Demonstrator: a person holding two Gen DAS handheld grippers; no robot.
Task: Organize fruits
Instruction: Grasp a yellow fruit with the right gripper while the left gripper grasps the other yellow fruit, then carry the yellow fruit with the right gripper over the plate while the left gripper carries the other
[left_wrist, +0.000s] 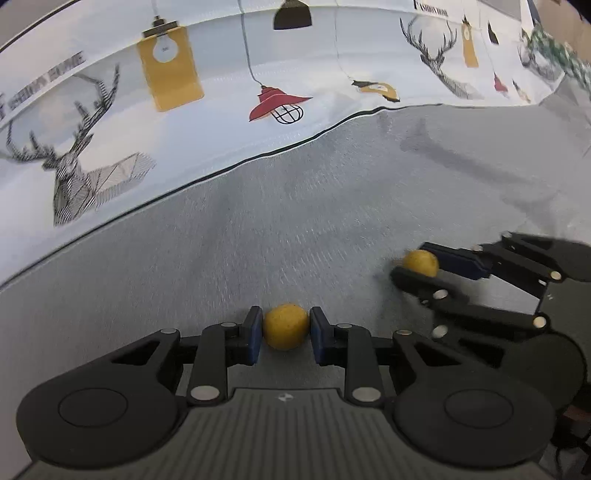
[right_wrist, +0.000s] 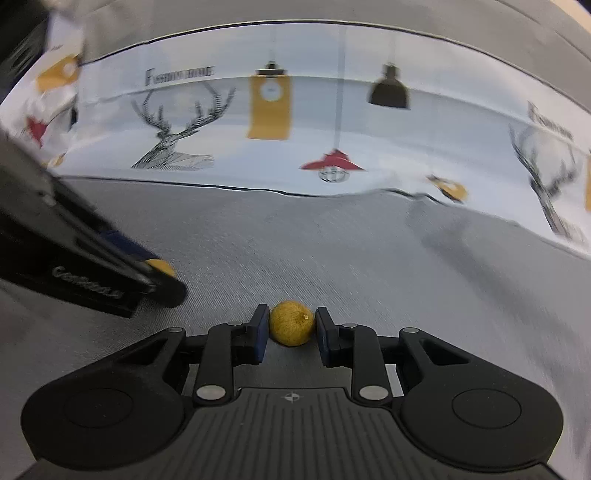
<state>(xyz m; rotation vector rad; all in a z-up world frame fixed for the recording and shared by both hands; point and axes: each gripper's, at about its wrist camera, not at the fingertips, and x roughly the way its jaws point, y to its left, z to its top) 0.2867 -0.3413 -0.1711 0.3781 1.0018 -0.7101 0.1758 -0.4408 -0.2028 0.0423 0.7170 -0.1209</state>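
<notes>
While both grippers sit low over the grey cloth, the left gripper is clamped on one yellow fruit and the right gripper on another yellow fruit, both near the printed sheet

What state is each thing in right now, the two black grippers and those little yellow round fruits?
Left black gripper: shut on a small round yellow fruit.
Right black gripper: shut on a second small round yellow fruit.
Grey woven tablecloth: lying flat under both fruits.
White printed cloth with deer and lamps: spread out behind, slightly rippled at its edge.
</notes>
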